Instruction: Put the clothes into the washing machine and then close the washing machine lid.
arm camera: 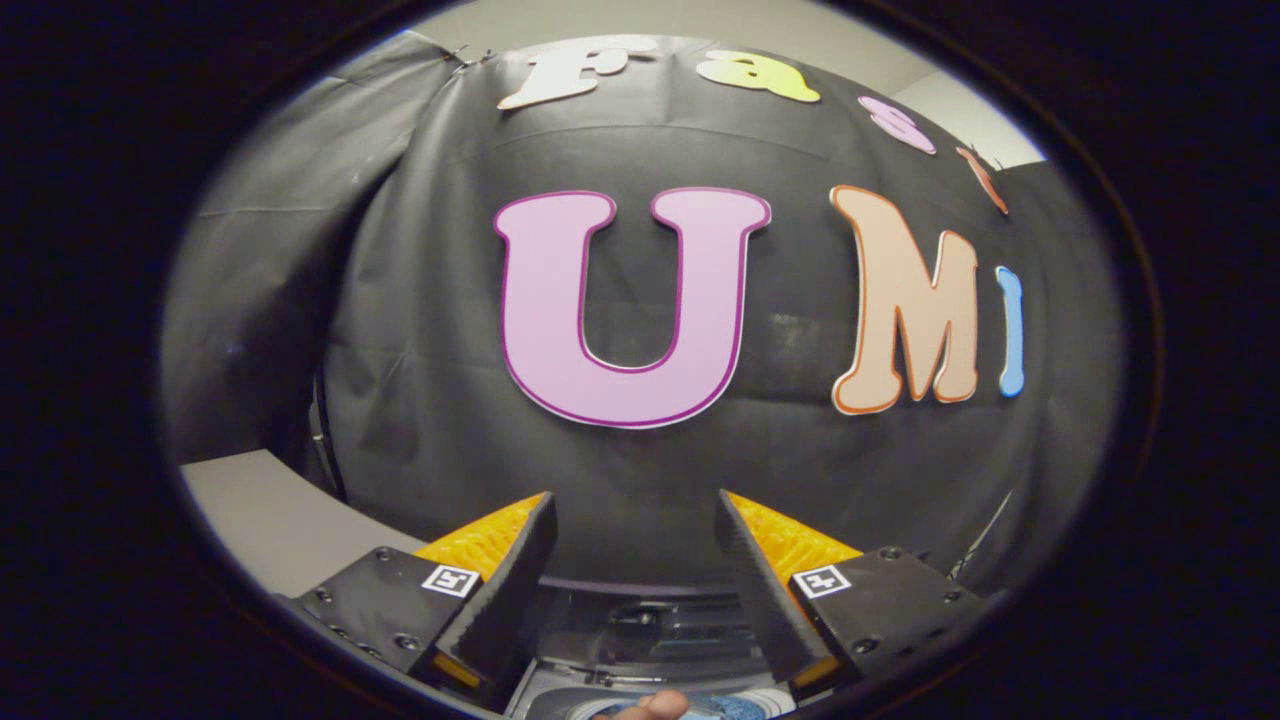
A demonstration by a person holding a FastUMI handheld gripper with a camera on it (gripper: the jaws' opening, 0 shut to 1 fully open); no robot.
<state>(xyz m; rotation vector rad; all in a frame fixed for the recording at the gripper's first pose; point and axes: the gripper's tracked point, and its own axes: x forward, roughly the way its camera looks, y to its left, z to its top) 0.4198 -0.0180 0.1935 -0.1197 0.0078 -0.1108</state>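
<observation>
Gripper (635, 510) raised, fingers spread wide, nothing between them.

Fingers point at the black cloth wall (640, 460) of the booth; only cloth shows in the gap. Below and between the finger bases sits the washing machine (650, 630), seen from above: its dark back panel, and under that the rim of its top opening. Something blue (735, 708) lies at the opening, could be clothes, can't tell. A fingertip of a person (650, 705) pokes in just beside it. Pale tabletop (270, 520) left of the fingers.
</observation>
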